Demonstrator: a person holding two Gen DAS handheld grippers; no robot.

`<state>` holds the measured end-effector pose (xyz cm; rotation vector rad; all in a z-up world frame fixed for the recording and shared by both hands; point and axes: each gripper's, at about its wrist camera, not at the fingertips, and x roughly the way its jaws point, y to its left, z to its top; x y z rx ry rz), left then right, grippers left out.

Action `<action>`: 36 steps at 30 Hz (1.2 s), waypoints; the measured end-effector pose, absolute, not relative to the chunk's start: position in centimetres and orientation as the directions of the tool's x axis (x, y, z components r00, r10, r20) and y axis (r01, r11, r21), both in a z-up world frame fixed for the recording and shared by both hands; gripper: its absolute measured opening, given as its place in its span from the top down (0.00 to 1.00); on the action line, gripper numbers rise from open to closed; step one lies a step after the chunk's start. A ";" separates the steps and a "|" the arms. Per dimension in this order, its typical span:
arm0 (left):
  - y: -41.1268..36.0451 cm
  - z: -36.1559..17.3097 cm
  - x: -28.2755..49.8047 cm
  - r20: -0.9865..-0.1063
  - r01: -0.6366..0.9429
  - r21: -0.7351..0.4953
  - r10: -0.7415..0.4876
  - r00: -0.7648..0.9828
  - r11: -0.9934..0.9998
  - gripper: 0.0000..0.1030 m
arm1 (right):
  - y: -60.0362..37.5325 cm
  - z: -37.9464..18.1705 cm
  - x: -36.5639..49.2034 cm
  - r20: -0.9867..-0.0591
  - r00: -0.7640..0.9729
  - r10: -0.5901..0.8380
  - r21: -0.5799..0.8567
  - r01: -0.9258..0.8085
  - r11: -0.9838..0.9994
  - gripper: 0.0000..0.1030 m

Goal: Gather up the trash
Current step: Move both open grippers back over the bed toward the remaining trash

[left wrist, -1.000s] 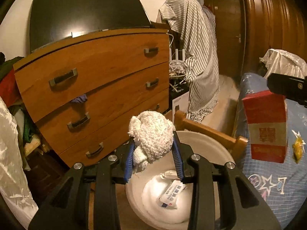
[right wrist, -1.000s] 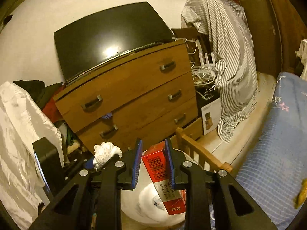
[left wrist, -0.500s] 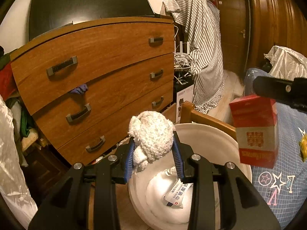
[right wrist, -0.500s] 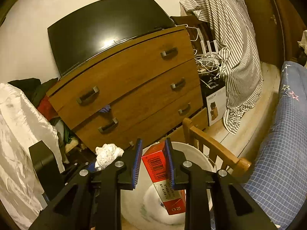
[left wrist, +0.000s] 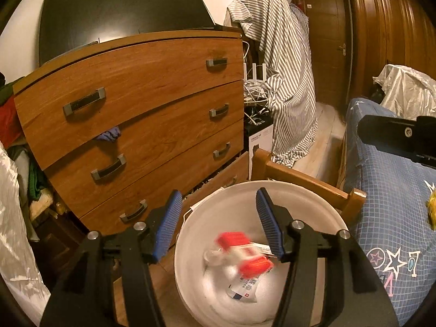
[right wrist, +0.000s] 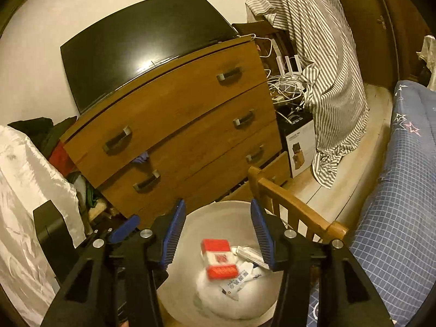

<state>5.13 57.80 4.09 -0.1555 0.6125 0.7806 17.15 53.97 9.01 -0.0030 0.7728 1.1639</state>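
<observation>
A white round bin stands on the floor below both grippers; it also shows in the right wrist view. Inside it lie a red and white carton, blurred by motion, a small tube, a printed wrapper and white crumpled paper. My left gripper is open and empty above the bin. My right gripper is open and empty above it too. Its black body shows at the right of the left wrist view.
A wooden chest of drawers with a dark TV on top stands behind the bin. A wooden chair frame touches the bin's far side. A blue bedspread lies at right. A striped shirt hangs behind.
Both grippers have opened. The white paper wad left my left gripper and the red carton left my right gripper; the carton now lies in the bin.
</observation>
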 end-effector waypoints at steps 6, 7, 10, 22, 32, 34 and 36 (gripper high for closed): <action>57.1 4.6 5.2 -0.561 -0.705 0.093 0.622 0.547 0.704 0.47 | 52.5 9.6 16.9 -0.536 0.189 0.823 0.360 -0.831 0.425 0.50; 56.8 4.8 5.2 -0.557 -0.705 0.094 0.624 0.549 0.703 0.47 | 52.1 9.8 16.9 -0.533 0.198 0.823 0.352 -0.832 0.428 0.50; 55.8 5.3 5.4 -0.546 -0.702 0.100 0.628 0.554 0.705 0.47 | 50.7 10.2 16.8 -0.522 0.216 0.825 0.344 -0.832 0.435 0.50; 48.6 7.8 6.3 -0.479 -0.672 0.113 0.632 0.609 0.732 0.39 | 39.5 11.4 16.9 -0.453 0.307 0.837 0.349 -0.803 0.483 0.50; 38.3 4.8 9.9 -0.526 -0.517 0.123 0.498 0.690 0.847 0.31 | 23.6 9.2 16.8 -0.429 0.453 0.782 0.333 -0.725 0.603 0.42; 36.3 3.8 10.9 -0.546 -0.483 0.121 0.464 0.697 0.867 0.29 | 19.4 8.0 17.2 -0.443 0.484 0.755 0.332 -0.694 0.639 0.41; 34.4 3.0 11.6 -0.563 -0.448 0.107 0.425 0.708 0.888 0.29 | 15.6 6.8 17.4 -0.455 0.511 0.730 0.332 -0.663 0.671 0.38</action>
